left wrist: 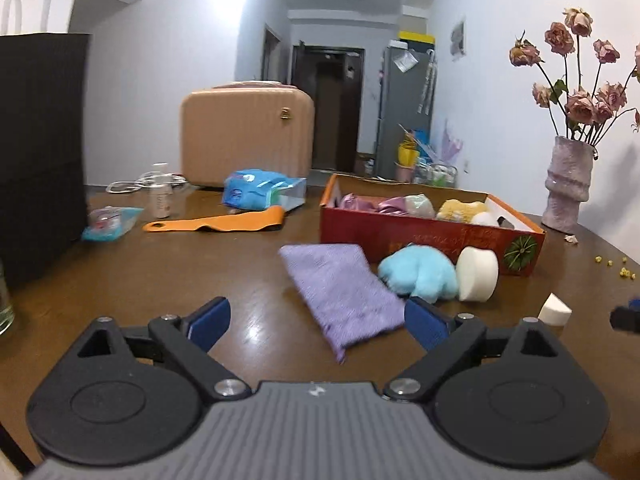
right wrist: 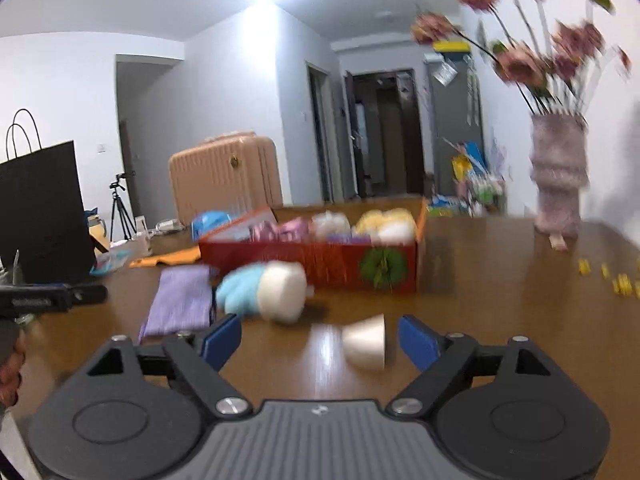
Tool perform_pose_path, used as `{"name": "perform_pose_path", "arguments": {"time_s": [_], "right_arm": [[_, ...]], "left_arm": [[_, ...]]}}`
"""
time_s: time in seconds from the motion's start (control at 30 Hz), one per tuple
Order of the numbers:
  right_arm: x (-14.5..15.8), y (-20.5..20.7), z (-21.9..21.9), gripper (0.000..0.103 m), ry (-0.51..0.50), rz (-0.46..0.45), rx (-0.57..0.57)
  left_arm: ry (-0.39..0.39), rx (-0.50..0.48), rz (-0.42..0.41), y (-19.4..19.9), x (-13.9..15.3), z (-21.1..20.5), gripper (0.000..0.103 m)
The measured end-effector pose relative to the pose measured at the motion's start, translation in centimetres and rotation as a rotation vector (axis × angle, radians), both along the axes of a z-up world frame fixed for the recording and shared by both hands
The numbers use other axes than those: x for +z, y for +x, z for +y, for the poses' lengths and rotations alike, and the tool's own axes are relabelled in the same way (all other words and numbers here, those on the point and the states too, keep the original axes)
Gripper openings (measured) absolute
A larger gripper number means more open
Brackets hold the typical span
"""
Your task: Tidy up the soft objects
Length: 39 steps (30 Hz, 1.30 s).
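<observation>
a brown wooden table [left wrist: 160, 264] in a lived-in room, seen from two hand-held grippers looking forward along their own fingers. toward the back of the table sits a red cardboard box [left wrist: 420, 236], open on top, already holding several soft things: a shiny pink-purple bundle [left wrist: 372, 203], a pale puff [left wrist: 420, 205], a yellow fluffy piece [left wrist: 460, 209] and something white at the far end. judging by that, the sorting looks partly done. four soft items lie outside the box on the bare wood: a purple cloth [left wrist: 344, 292] lying flat, a light blue plush [left wrist: 416, 274] just in front of the box, a thick round white sponge [left wrist: 478, 274] standing on edge and touching the plush, and a small white wedge sponge [right wrist: 366, 340] lying apart, nearer the camera. the left gripper [left wrist: 318, 322] points slightly downward over the table with its blue-padded jaws spread wide and nothing held; the near end of the purple cloth lies between them in the left wrist view, though the pads do not press on it. the right gripper [right wrist: 320, 340] is angled down the same way, jaws also wide apart and empty, with the wedge sponge lying just ahead, between the fingertips, not gripped. the right view is blurred. a vase of dried roses [left wrist: 568, 184], a black paper bag [left wrist: 40, 128] and an orange strap [left wrist: 216, 224] also share the table.
</observation>
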State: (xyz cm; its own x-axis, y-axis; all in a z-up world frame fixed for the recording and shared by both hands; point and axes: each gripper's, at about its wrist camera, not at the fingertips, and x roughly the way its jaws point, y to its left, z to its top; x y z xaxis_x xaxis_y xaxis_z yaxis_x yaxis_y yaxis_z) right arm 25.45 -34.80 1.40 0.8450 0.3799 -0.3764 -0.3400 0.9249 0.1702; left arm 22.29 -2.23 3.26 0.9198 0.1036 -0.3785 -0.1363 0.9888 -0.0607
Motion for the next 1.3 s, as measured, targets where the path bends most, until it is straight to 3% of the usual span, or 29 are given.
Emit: {"name": "perform_pose_path", "arguments": {"time_s": [0.23, 0.33, 0.4, 0.57, 0.67, 0.73, 1.03, 1.17, 1.3], "right_arm": [[-0.5, -2.6, -1.6, 0.085, 0.028, -0.032, -0.016], [-0.2, -4.0, -4.9, 0.085, 0.039, -0.055, -0.076], [0.2, -5.1, -7.6, 0.085, -0.008, -0.098, -0.122], [1.8, -7.4, -16.1, 0.086, -0.15, -0.168, -0.321], [1.4, -7.4, -20.8, 0.087, -0.192, -0.158, -0.49], [0.6, -7.3, -22.4, 0.087, -0.233, -0.148, -0.542], [-1.9, -5.9, -22.9, 0.086, -0.261, -0.087, -0.518], [-1.4, -5.3, -22.3, 0.086, -0.295, -0.082, -0.509], [-0.9, -4.6, -22.0, 0.087, -0.256, -0.072, -0.468]], "left_arm": [[-0.01, 0.021, -0.007, -0.8, 0.0, -0.4, 0.096], [-0.006, 0.026, -0.021, -0.9, 0.1, -0.6, 0.097], [-0.004, 0.033, -0.023, -0.6, 0.0, -0.7, 0.098], [0.003, 0.034, -0.02, 0.0, -0.2, -0.9, 0.098], [-0.013, 0.043, -0.003, 0.5, -0.5, -0.9, 0.099], [-0.018, 0.045, 0.01, 0.6, -0.8, -0.8, 0.099], [-0.017, 0.055, 0.01, 1.0, -0.7, -0.5, 0.099], [-0.022, 0.059, 0.019, 1.3, -0.9, -0.4, 0.099], [-0.03, 0.061, 0.024, 1.5, -1.2, -0.2, 0.099]]}}
